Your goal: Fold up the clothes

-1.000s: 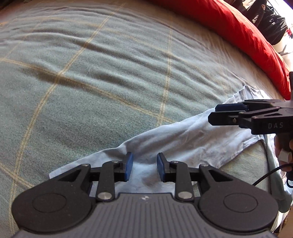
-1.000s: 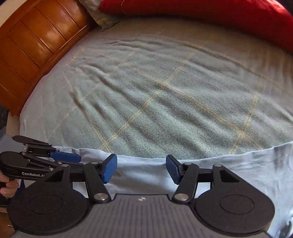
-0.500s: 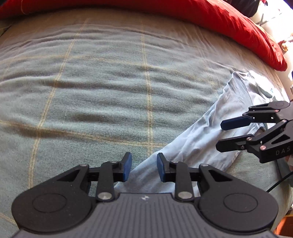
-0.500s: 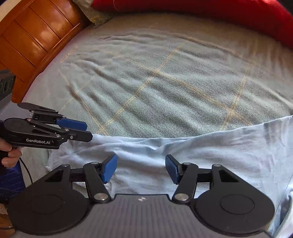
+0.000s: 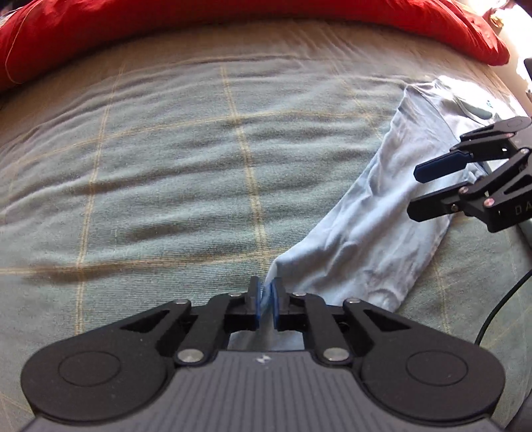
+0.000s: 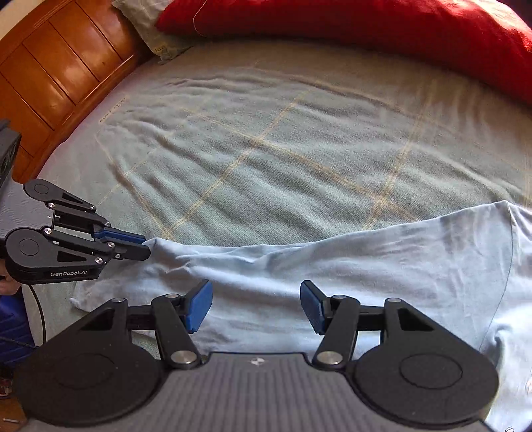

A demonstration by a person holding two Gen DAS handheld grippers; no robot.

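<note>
A pale blue shirt (image 6: 332, 266) lies spread on a grey-green checked blanket (image 6: 282, 149). The right gripper (image 6: 256, 305) hovers over it, jaws wide apart. At nine o'clock, the left gripper (image 6: 144, 247) pinches the shirt's corner. A red pillow (image 6: 365, 30) lies at twelve o'clock.

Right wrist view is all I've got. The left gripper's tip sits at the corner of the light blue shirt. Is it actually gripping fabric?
Observer: Yes. From the left wrist view, the left gripper is shut, with the corner of the light blue shirt clamped inside it.
Operator: Where's the shirt's neck end? I can't find it.
Observer: The neck opening shows as a dark patch in sunlight, beyond the open right gripper, which is above the shirt's far half.
</note>
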